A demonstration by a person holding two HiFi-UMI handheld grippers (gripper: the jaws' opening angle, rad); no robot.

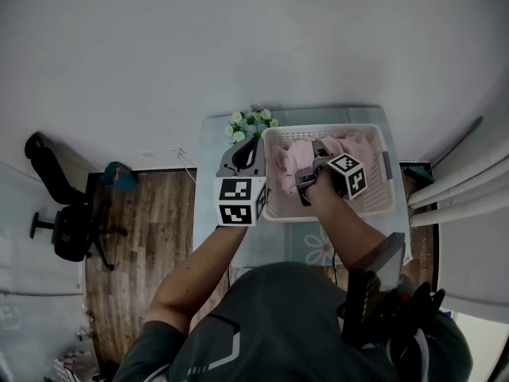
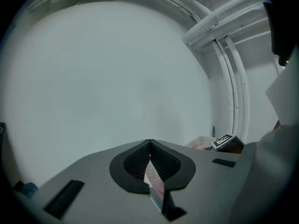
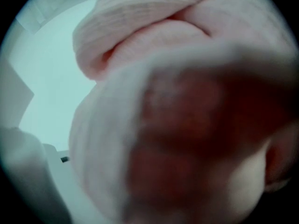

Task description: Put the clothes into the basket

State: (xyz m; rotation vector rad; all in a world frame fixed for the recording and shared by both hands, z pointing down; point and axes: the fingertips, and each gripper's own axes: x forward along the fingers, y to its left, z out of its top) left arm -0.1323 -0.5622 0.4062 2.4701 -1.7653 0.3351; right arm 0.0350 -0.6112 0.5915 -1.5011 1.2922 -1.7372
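Pink, ribbed clothes (image 1: 290, 159) lie bunched in the white basket (image 1: 374, 205), which stands on the pale tabletop (image 1: 294, 249) in front of you. Your right gripper (image 1: 312, 169) is down inside the basket, right on top of the clothes. Its own view is filled edge to edge with the same pink fabric (image 3: 140, 41), sharp in the folds at the top and blurred into a dark reddish patch lower down. The fabric covers the jaws there, and the head view is too small to help, so you cannot tell whether they are clenched or released.

Your left gripper (image 1: 248, 151) sits outside the basket, just beside its left wall. In its own view the left gripper (image 2: 150, 146) points at a bare white wall, and its jaws are clenched, tips touching. A thin pale-pink sliver shows in the slit behind the tips; what it is cannot be made out.

A small bunch of white flowers (image 1: 250, 122) stands at the tabletop's far left corner. A black office chair (image 1: 67, 229) stands well apart on the wooden floor (image 1: 151, 221) to your left.
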